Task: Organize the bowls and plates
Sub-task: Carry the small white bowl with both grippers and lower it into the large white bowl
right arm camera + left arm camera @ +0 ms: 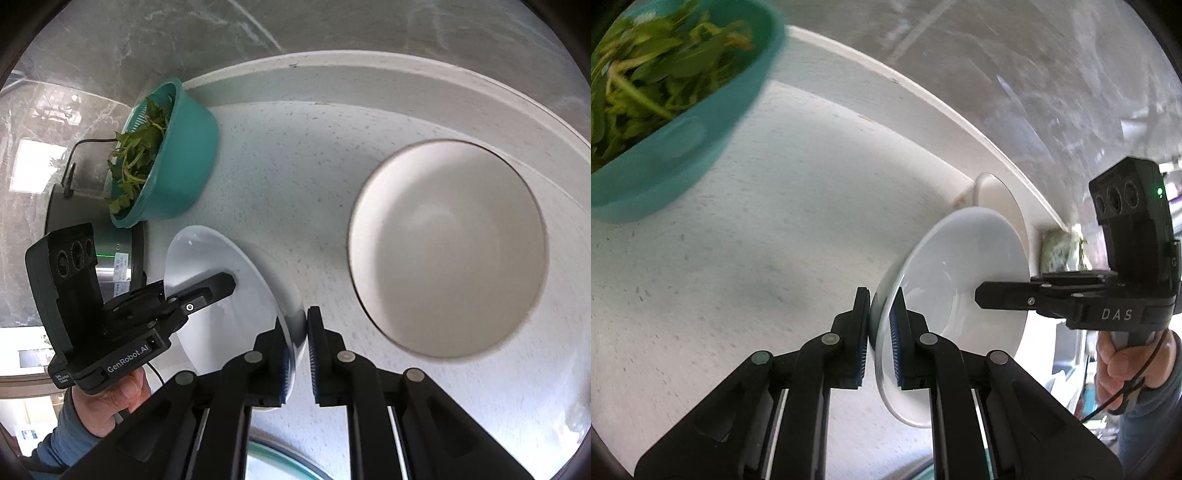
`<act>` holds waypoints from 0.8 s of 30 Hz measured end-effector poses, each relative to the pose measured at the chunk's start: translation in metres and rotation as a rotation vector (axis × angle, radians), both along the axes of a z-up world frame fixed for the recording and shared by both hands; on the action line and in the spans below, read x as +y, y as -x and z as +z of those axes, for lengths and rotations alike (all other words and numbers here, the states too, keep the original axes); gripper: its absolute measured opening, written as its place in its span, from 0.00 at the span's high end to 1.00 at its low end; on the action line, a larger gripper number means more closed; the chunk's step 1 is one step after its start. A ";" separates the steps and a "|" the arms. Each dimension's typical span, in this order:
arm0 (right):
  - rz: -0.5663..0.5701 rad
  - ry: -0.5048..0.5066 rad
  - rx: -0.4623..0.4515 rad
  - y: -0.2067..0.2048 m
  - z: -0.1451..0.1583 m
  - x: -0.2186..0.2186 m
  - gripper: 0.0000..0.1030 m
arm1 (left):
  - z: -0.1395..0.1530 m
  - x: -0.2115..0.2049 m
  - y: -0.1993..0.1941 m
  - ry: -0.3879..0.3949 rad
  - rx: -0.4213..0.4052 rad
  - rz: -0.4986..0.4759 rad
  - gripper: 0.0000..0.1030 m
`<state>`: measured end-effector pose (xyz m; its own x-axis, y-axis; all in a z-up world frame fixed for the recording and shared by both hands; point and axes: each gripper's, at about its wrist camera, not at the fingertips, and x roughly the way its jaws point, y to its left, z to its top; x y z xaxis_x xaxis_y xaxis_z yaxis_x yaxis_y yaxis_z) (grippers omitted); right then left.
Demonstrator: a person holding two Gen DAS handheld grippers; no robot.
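A white plate (960,273) is held above the speckled white counter (775,229) by both grippers on opposite sides of its rim. My left gripper (881,317) is shut on the near rim in the left wrist view. My right gripper (297,332) is shut on the other side of the plate (229,258). The right gripper (990,295) shows from the right in the left wrist view; the left gripper (221,286) shows at lower left in the right wrist view. A large cream bowl (447,247) stands on the counter to the right; part of it (993,195) shows behind the plate.
A teal bowl of green leaves (173,155) stands at the counter's back left and also shows in the left wrist view (672,110). A grey marble wall (332,26) runs behind the counter. A steel appliance (114,258) sits at left.
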<state>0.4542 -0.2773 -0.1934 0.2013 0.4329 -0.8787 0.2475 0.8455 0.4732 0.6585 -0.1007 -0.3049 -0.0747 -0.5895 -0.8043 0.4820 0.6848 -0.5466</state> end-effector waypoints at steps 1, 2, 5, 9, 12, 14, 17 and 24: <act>-0.004 -0.002 -0.002 0.006 0.003 -0.002 0.89 | 0.004 -0.006 0.006 -0.007 -0.007 -0.018 0.92; -0.008 -0.003 -0.004 0.011 0.005 -0.004 0.88 | 0.008 -0.011 0.011 -0.011 -0.013 -0.032 0.92; -0.027 -0.020 -0.017 0.034 0.015 -0.013 0.88 | 0.020 -0.028 0.028 -0.016 -0.018 -0.069 0.92; -0.057 -0.046 -0.034 0.072 0.023 -0.029 0.88 | 0.040 -0.056 0.058 -0.027 -0.039 -0.125 0.92; -0.082 -0.058 -0.042 0.101 0.027 -0.044 0.88 | 0.049 -0.082 0.092 -0.034 -0.039 -0.178 0.92; -0.104 -0.063 -0.047 0.128 0.030 -0.059 0.87 | 0.054 -0.100 0.119 -0.033 -0.033 -0.203 0.92; -0.130 -0.070 -0.050 0.164 0.032 -0.077 0.87 | 0.058 -0.127 0.156 -0.034 -0.019 -0.239 0.92; -0.202 -0.104 -0.054 0.261 0.034 -0.119 0.86 | 0.067 -0.183 0.250 -0.034 -0.007 -0.345 0.92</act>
<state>0.1933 -0.3965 -0.1593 0.3389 0.4665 -0.8170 0.3785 0.7274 0.5723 0.4080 -0.2836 -0.2374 -0.2588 -0.5030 -0.8246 0.6921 0.4990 -0.5216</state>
